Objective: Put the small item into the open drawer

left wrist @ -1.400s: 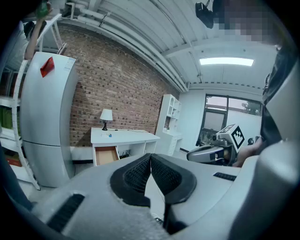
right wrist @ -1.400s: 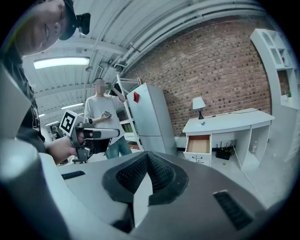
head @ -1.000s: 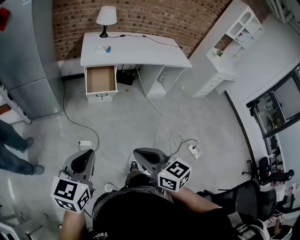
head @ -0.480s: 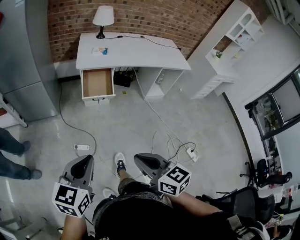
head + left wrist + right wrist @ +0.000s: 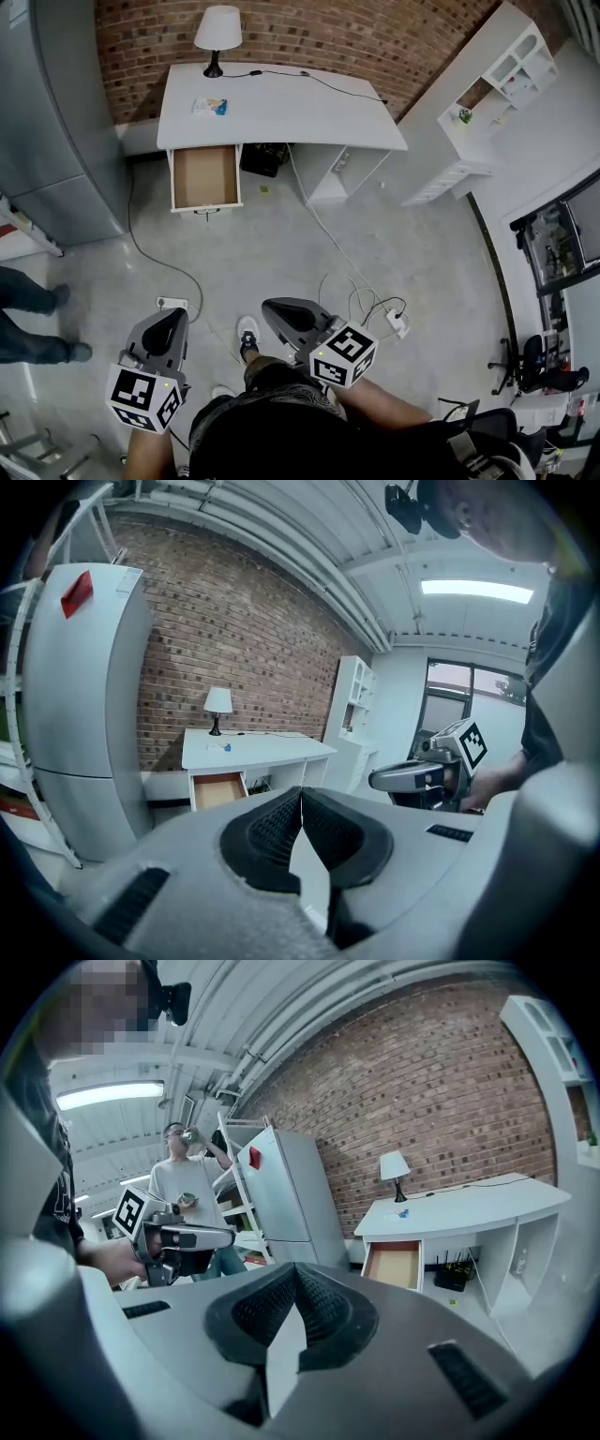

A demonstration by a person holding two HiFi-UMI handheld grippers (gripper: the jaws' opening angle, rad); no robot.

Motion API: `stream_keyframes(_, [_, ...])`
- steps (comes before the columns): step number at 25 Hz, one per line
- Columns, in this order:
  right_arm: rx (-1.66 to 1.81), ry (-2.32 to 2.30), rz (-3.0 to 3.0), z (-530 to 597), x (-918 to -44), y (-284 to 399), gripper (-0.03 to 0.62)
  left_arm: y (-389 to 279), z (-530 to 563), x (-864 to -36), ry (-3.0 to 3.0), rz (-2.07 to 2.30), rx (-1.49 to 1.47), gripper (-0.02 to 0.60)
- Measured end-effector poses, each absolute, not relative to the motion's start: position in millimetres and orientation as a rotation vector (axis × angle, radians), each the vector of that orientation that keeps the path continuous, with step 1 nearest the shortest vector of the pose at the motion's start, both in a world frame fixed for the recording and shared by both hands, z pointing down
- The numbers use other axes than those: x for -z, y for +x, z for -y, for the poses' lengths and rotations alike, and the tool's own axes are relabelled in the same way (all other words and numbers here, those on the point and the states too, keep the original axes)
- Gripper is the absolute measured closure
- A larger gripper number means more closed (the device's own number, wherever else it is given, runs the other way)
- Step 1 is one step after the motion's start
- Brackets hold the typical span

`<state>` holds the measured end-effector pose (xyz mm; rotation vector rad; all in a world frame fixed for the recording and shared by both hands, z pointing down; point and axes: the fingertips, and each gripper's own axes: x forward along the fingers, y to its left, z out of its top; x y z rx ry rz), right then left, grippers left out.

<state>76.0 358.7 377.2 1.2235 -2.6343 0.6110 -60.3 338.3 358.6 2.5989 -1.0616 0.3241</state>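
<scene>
Brick-wall room, desk (image 5: 281,108) at 12 o'clock, small item (image 5: 209,106) on top; open drawer (image 5: 203,176) empty, pickup pending. Closed, empty: left gripper (image 5: 169,323), right gripper (image 5: 281,313).

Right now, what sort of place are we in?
Probably a staged office or studio room, indoors: a white desk with a lamp and an open drawer against a brick wall, a fridge beside it, and white shelving at the right.
</scene>
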Motion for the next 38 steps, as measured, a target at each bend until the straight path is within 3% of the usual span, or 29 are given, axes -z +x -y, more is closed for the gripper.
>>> stream_keyframes(20, [-0.643,1.093,2.697,-185,-382,159,0.589,22,-161,-347,2.550,1.190,-0.350,0.563])
stream_keyframes(38, [-0.573,1.079,2.709,-123,-379,158,0.589,19,-105,-364,2.523,1.226,-0.320,0.563])
